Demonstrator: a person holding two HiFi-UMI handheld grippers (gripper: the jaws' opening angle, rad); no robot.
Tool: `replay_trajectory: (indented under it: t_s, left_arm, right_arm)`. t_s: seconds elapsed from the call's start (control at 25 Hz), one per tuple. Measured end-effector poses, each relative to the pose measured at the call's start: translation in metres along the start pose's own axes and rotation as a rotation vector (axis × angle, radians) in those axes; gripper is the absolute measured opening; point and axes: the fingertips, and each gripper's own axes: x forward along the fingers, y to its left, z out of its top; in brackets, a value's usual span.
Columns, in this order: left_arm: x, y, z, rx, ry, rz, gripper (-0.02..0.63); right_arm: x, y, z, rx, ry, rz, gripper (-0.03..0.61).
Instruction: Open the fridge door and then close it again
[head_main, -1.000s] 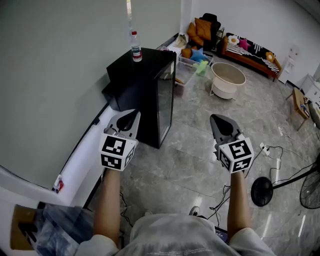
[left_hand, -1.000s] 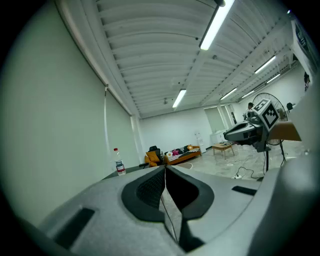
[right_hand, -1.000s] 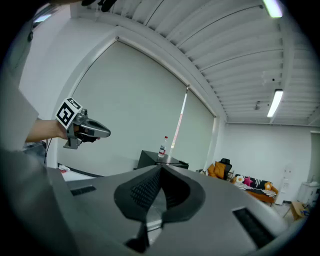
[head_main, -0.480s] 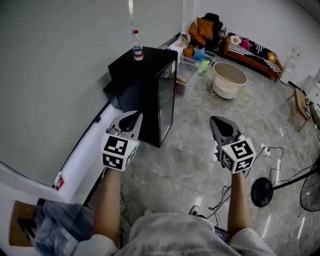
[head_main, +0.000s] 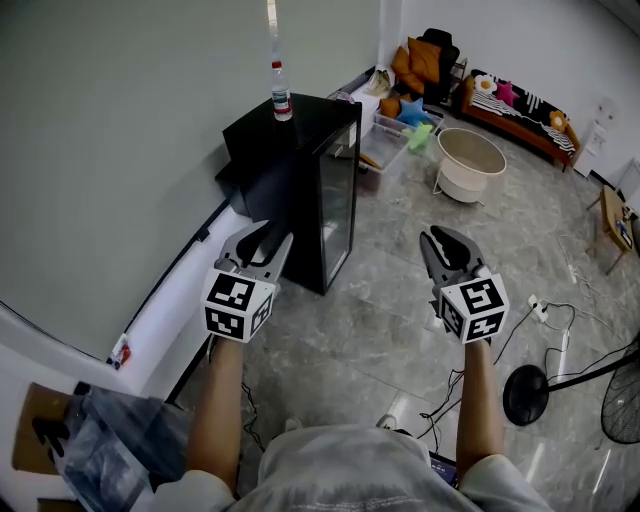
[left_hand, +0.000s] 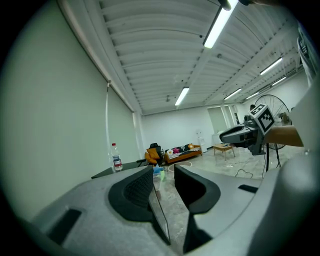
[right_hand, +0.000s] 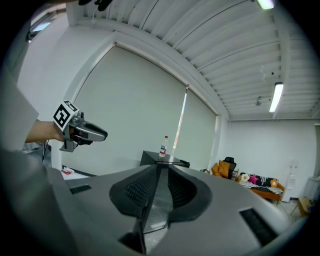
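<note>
Opening up, the left gripper (head_main: 262, 240) and right gripper (head_main: 441, 243) are just parting their empty jaws, readying for the closed fridge door (head_main: 337, 200) ahead

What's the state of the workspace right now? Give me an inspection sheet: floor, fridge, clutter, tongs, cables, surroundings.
Surface: grey marbled tile floor.
Job's things: small black fridge with a glass door, door closed, beside the wall; clear plastic bottle upright on top.
Clutter: beige round tub, clear storage bin and orange cushions beyond the fridge.
Grippers: left tongs and right tongs open, jaws just been opening, nothing between them, both short of the fridge.
Cables: white power strip with cords on the floor at right.
Surroundings: pale green wall, black standing fan, low sofa.
</note>
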Motion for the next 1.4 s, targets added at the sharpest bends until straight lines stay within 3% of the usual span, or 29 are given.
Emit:
replay_trajectory:
  t_s: [0.2, 0.64, 0.88, 1.16, 1.4]
  left_arm:
    - [0.006, -0.018, 0.001, -0.014, 0.015, 0.025, 0.143]
    - [0.034, -0.092, 0.004, -0.045, 0.045, 0.112, 0.143]
    - [0.047, -0.123, 0.000, -0.071, 0.092, 0.158, 0.143]
    - [0.075, -0.110, -0.010, -0.069, 0.132, 0.158, 0.143]
    - [0.135, -0.079, -0.030, -0.099, 0.118, 0.143, 0.144]
  right_arm:
    - [-0.002, -0.020, -0.008, -0.006, -0.010, 0.043, 0.117]
    - [-0.028, -0.083, -0.036, 0.002, -0.014, 0.132, 0.133]
    - [-0.037, -0.119, -0.052, 0.017, -0.023, 0.185, 0.196]
    - [0.001, -0.141, -0.064, -0.016, 0.012, 0.166, 0.196]
    - [0.053, -0.159, -0.079, -0.035, 0.047, 0.144, 0.194]
